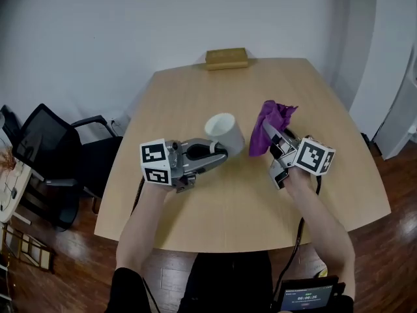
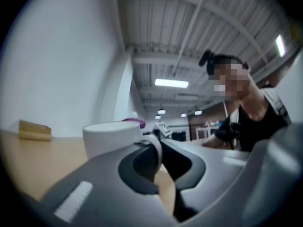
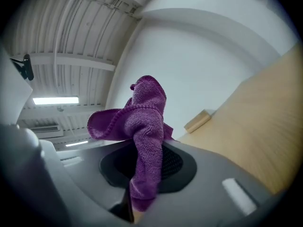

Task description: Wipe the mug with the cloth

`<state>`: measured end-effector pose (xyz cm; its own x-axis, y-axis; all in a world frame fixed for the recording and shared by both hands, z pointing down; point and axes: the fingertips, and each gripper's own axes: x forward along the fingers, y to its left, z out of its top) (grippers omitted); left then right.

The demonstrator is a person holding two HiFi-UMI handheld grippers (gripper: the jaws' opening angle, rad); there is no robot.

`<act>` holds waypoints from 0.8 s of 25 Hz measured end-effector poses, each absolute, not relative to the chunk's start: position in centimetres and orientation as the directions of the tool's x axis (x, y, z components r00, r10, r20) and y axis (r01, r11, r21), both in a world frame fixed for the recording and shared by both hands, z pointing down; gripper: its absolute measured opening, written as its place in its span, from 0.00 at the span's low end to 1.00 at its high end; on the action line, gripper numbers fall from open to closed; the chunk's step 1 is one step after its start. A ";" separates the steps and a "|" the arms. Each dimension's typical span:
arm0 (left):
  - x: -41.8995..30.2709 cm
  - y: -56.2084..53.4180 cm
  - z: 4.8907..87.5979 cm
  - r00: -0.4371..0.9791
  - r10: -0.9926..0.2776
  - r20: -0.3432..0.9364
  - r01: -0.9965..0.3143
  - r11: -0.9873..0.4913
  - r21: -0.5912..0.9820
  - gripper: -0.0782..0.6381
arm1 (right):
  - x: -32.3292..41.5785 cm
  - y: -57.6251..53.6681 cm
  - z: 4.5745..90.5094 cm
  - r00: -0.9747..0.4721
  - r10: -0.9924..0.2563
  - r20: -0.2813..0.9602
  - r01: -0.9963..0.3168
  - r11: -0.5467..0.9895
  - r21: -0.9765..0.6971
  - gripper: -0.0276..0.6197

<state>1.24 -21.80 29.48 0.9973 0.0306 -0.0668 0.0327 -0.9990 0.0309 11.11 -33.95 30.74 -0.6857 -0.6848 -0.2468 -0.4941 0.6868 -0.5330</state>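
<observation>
Light wooden table point(image 1: 215, 204): a tan block point(image 1: 227, 59) lies at its far edge, centre. White mug point(image 1: 225, 132) mid-table; contact with the surface not determinable.

Your mug point(image 1: 223, 130) white; cloth point(image 1: 277, 117) purple, looped weave. Table point(image 1: 195, 90) pale woodgrain. Left gripper point(image 1: 220, 154), right gripper point(image 1: 268, 130): grey, black-and-white square markers.

- Near you, at the bottom right, the small dark device point(image 1: 306, 297) shows a row of light digits on its screen, set out like a clock count. They are too small for you to read.
- The cube point(image 1: 155, 163) on your left tool point(image 1: 223, 154) and the cube point(image 1: 316, 156) on your right tool point(image 1: 267, 129) carry black-and-white square codes, nothing legible as words.
</observation>
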 end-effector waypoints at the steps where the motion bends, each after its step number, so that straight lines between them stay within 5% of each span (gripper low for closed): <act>1: 1.3 -22.3 30.7 0.999 0.021 0.024 0.021 -1.000 0.005 0.15 | 11.8 -34.3 30.8 -0.672 -0.699 -0.246 -0.507 0.676 -0.534 0.15; 10: 0.7 -24.8 38.8 0.869 0.170 0.464 0.190 -0.982 0.004 0.16 | 13.2 -35.6 31.4 -0.645 -0.731 -0.224 -0.555 0.649 -0.520 0.15; 20: -2.1 -28.0 40.6 0.819 -0.071 0.569 -0.012 -0.994 -0.107 0.29 | 12.4 -35.3 30.8 -0.672 -0.706 -0.225 -0.547 0.677 -0.492 0.15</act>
